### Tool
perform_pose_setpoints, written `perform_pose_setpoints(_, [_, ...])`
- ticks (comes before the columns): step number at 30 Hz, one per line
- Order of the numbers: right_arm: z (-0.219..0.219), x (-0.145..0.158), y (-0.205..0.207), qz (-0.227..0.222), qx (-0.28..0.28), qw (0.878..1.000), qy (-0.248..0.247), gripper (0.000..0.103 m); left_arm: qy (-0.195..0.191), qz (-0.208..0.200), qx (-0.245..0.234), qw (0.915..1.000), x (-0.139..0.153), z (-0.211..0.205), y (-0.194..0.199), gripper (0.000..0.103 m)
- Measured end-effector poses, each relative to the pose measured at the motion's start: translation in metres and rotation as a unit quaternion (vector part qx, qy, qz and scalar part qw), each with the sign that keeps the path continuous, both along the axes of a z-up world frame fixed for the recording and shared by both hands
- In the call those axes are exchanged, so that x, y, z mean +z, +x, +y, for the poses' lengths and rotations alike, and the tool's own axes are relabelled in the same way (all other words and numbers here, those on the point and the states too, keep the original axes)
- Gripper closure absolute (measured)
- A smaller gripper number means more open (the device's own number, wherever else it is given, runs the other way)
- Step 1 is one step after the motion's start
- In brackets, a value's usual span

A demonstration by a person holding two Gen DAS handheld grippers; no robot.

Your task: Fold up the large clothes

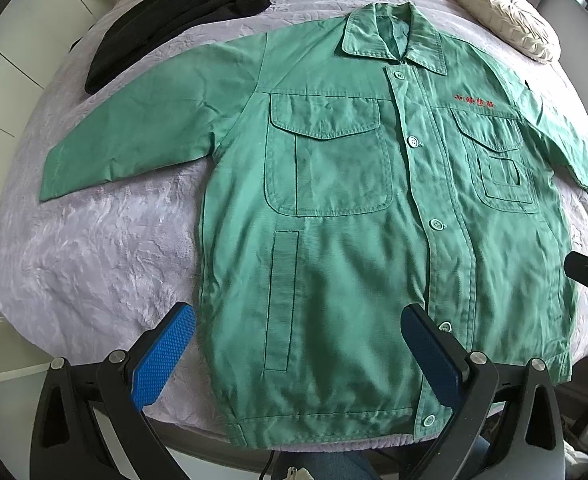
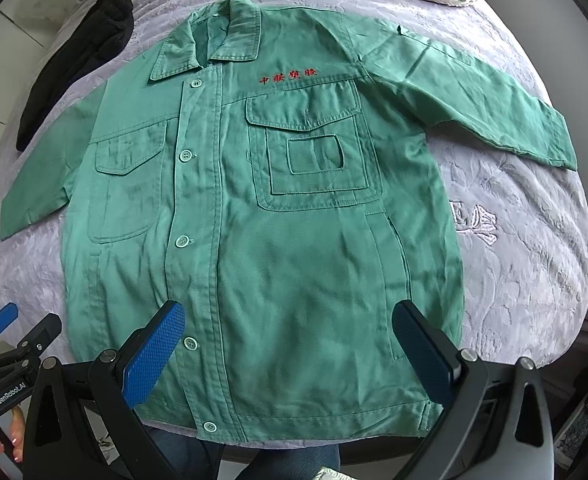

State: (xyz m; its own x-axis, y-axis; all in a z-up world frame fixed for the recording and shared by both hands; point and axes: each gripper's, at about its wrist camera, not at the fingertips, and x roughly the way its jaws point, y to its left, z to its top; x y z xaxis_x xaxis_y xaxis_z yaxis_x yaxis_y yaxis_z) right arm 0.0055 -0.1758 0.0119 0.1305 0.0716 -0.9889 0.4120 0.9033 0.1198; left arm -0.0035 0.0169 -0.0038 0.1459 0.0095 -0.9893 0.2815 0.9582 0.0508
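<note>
A big green jacket (image 1: 333, 240) lies flat, front up, on a bed w/ a light purple blanket (image 1: 94, 260). It is buttoned shut, both sleeves out to the sides, collar at the far end. Red letters (image 2: 288, 76) sit above one chest pocket.

The left gripper (image 1: 299, 356) hangs over the near hem, fingers spread wide, holding nothing. The right gripper (image 2: 290, 354) hangs over the hem too, fingers spread wide, empty.

A black cloth pile (image 1: 182, 12) lies near the far left sleeve. A cream pillow (image 1: 505, 12) sits past the collar.
</note>
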Motion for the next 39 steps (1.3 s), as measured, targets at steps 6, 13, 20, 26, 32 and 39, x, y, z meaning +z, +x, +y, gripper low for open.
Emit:
perform_pose_setpoints(6, [0.0006, 0.0, 0.0006, 0.001, 0.0, 1.0, 0.0, 0.0, 0.004, 0.0, 0.0, 1.0, -0.0005, -0.0008, 0.0001, 0.0])
perform_pose_setpoints(13, [0.0012, -0.0007, 0.0019, 0.002, 0.0, 1.0, 0.0, 0.0, 0.004, -0.001, 0.0, 1.0, -0.0008, -0.0009, -0.0005, 0.0])
perform_pose_setpoints(20, [0.0004, -0.0021, 0.0026, 0.004, -0.002, 1.0, 0.001, 0.0, 0.004, 0.0, 0.0, 1.0, -0.0009, -0.0008, -0.0006, 0.0])
perform_pose_setpoints(26, [0.0006, -0.0019, 0.0026, 0.004, -0.001, 1.0, 0.001, 0.0, 0.004, -0.001, 0.0, 1.0, -0.0009, -0.001, -0.001, 0.0])
perform_pose_setpoints(32, [0.0002, -0.0024, 0.0025, 0.004, -0.001, 1.0, 0.001, 0.0, 0.004, -0.001, 0.0, 1.0, -0.001, -0.0011, -0.001, 0.0])
perform_pose_setpoints(39, [0.0006, -0.0024, 0.0023, 0.006, -0.002, 1.0, 0.001, 0.0, 0.004, 0.0, 0.001, 1.0, -0.0009, -0.0012, -0.001, 0.0])
